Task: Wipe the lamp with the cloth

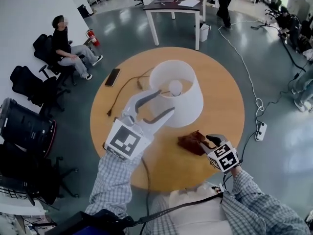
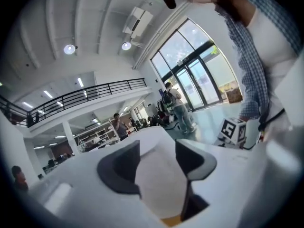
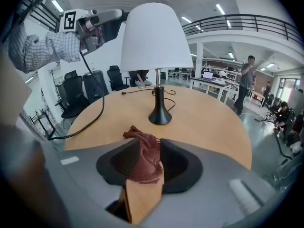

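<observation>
Holding the bunched cloth (image 3: 145,163) tight between its jaws, the right hand-held gripper (image 1: 208,142) hangs just over the counter (image 1: 220,102), at 5 o'clock of the lamp (image 1: 188,104) and apart from it. Only a small tuft pokes past the jaws, so I judge that hard jaw edges, not fabric, could scrape the shade (image 3: 156,37) on a wipe. The left hand-held gripper (image 1: 165,102) is clamped on the shade's wall at 7 o'clock; the wall looks thin, and a firm squeeze or pull may dent it or tip the lamp off its small base (image 3: 160,115). The right gripper view alone shows the slim stem (image 3: 157,82) and black base, upright on the counter, which the head view hides under the shade. The head view alone shows the bulb (image 1: 175,87) in the open top and a phone (image 1: 112,77) at 10 o'clock. The left gripper view shows white shade filling the gap between its jaws.
</observation>
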